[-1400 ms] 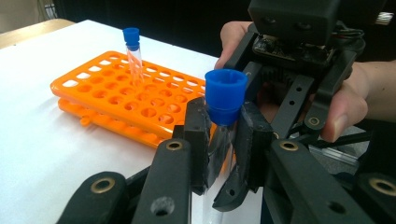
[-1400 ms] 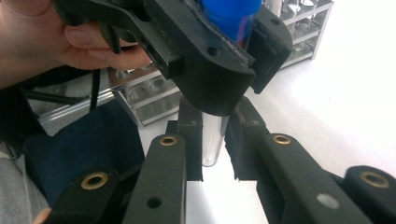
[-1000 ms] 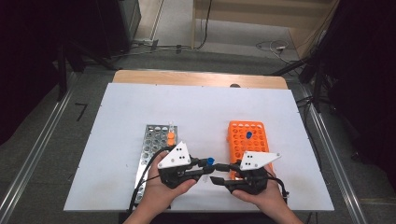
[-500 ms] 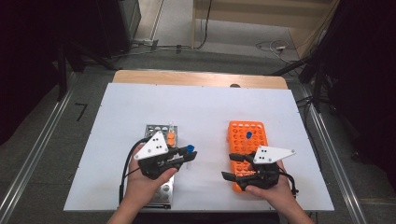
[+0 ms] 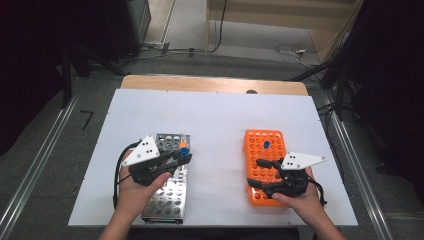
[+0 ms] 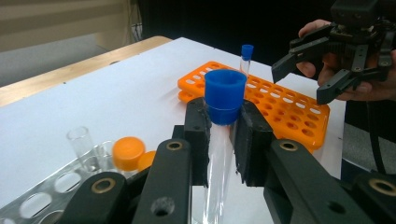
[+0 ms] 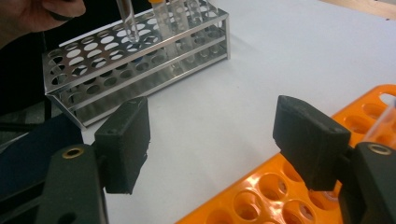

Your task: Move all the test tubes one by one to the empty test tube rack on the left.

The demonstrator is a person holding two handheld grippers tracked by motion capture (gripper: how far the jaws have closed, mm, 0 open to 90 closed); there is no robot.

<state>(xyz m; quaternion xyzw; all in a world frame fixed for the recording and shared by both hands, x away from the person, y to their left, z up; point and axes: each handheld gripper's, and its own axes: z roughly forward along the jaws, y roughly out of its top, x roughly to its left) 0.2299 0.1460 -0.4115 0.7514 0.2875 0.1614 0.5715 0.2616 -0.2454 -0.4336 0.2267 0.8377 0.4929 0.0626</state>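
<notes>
White tabletop (image 5: 220, 125) is seen from the high view, bearing a steel rack (image 5: 167, 195) at left and an orange rack (image 5: 265, 165) at right. The left gripper (image 5: 182, 159) is held over the steel rack's far end, a blue-capped tube (image 5: 184, 150) clamped between its jaws. The right gripper (image 5: 256, 173) is held over the orange rack, jaws spread and empty.

Left gripper view: the blue-capped tube (image 6: 224, 116) is pinched upright just below its cap; orange-capped tubes (image 6: 128, 151) are seated in the steel rack (image 6: 56, 196).

Right gripper view: the right gripper (image 7: 210, 140) is shown wide apart above the orange rack (image 7: 261, 196).
</notes>
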